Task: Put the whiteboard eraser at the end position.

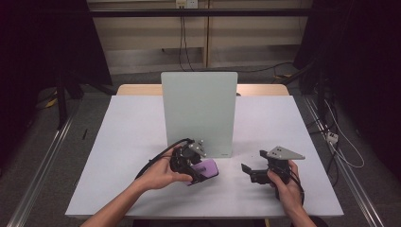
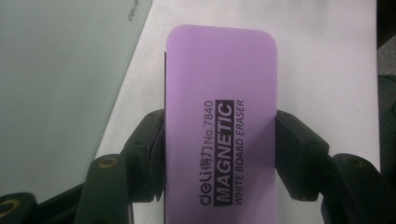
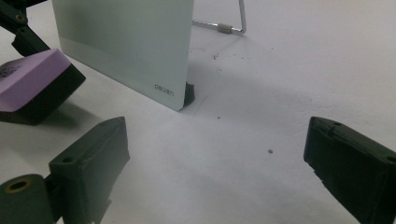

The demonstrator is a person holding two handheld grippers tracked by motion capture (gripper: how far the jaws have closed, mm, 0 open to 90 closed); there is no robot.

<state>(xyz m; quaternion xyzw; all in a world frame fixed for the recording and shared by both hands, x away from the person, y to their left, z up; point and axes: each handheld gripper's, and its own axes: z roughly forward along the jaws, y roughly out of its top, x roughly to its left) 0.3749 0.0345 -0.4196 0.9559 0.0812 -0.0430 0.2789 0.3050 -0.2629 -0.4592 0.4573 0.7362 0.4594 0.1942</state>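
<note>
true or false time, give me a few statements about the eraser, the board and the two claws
1. The left claw is shut on the purple eraser. True.
2. The right claw holds a marker. False: its jaws stand open with nothing between them.
3. The whiteboard lies flat on the table. False: it stands upright on a stand.
4. The eraser's print reads "magnetic white board eraser". True.
5. The eraser is green. False: it is purple with a black underside.
</note>
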